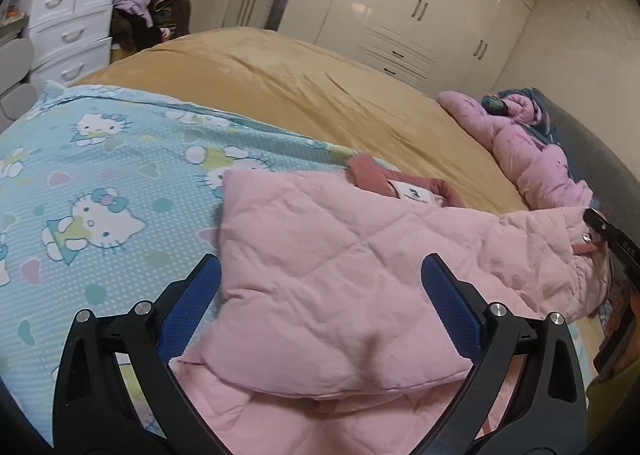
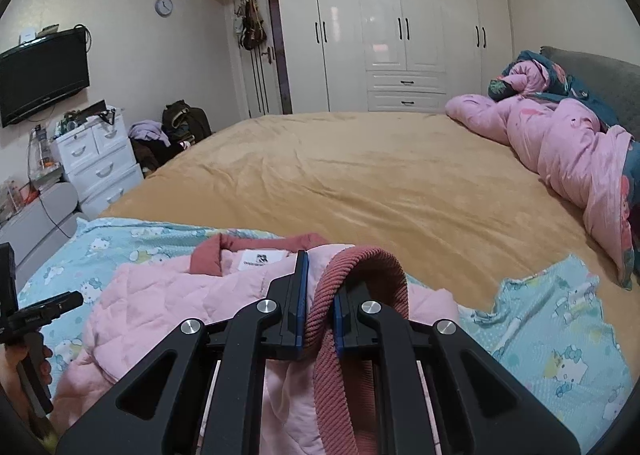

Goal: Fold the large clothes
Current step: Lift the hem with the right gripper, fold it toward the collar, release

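Note:
A pink quilted jacket [image 1: 340, 263] with a dark pink collar [image 2: 224, 251] and a white label lies on a light blue cartoon-cat sheet [image 1: 100, 183] on the bed. My left gripper [image 1: 320, 279] is open just above the jacket's folded part; its blue pads [image 1: 188, 307] stand wide apart and do not press the cloth. My right gripper [image 2: 320, 307] is shut on the jacket's ribbed dark pink cuff [image 2: 360, 267], which loops over its right finger and is lifted off the bed. In the left wrist view the right gripper [image 1: 612, 239] shows at the right edge, at the raised sleeve end.
A mustard blanket [image 2: 360, 175] covers the bed beyond the sheet. A bunched pink duvet [image 2: 568, 151] lies by the grey headboard at right. White wardrobes [image 2: 400, 35] stand behind; a white drawer unit [image 2: 96, 159] and a clothes pile [image 2: 172, 131] at left.

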